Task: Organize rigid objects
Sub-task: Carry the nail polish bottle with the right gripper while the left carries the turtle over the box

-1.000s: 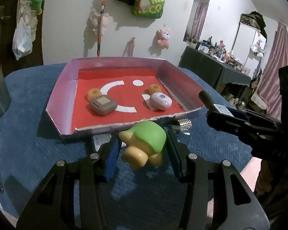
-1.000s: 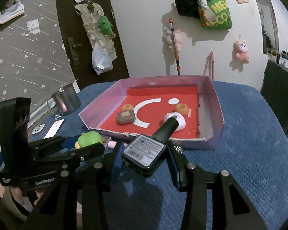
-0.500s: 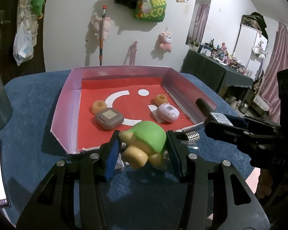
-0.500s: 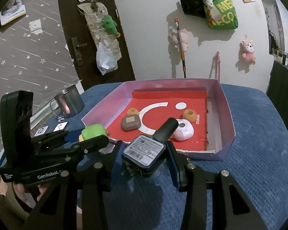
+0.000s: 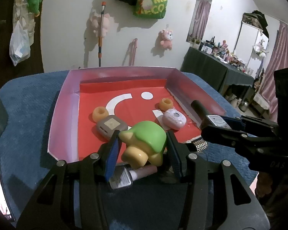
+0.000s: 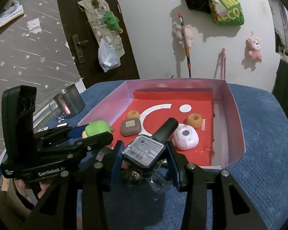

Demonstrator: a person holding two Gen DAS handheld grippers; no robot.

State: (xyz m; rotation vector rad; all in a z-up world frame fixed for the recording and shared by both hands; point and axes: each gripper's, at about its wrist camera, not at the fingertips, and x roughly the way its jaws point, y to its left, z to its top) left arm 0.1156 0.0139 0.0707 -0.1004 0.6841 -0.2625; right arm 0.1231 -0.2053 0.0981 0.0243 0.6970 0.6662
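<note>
Blue-carpeted table, pink tray [image 5: 63, 111] ahead with a red floor. My left gripper [image 5: 142, 149] pinches the green toy [image 5: 145, 140] at the tray's near edge; glossy, rigid, likely light and slippery, so I hold its broad cap. My right gripper [image 6: 144, 153] clamps the black device [image 6: 147, 147] by its flat labelled body, beside the tray.

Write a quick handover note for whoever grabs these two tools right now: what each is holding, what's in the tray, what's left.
Left tool: shut on the green toy, held above the tray's near edge.
Right tool: shut on the black device, label up, also at the near edge.
Done: two orange rings, brown case and white case lie in the tray.
Left: set down both held items; a pink tube and a knurled metal piece lie on the blue cloth in front of the tray.
</note>
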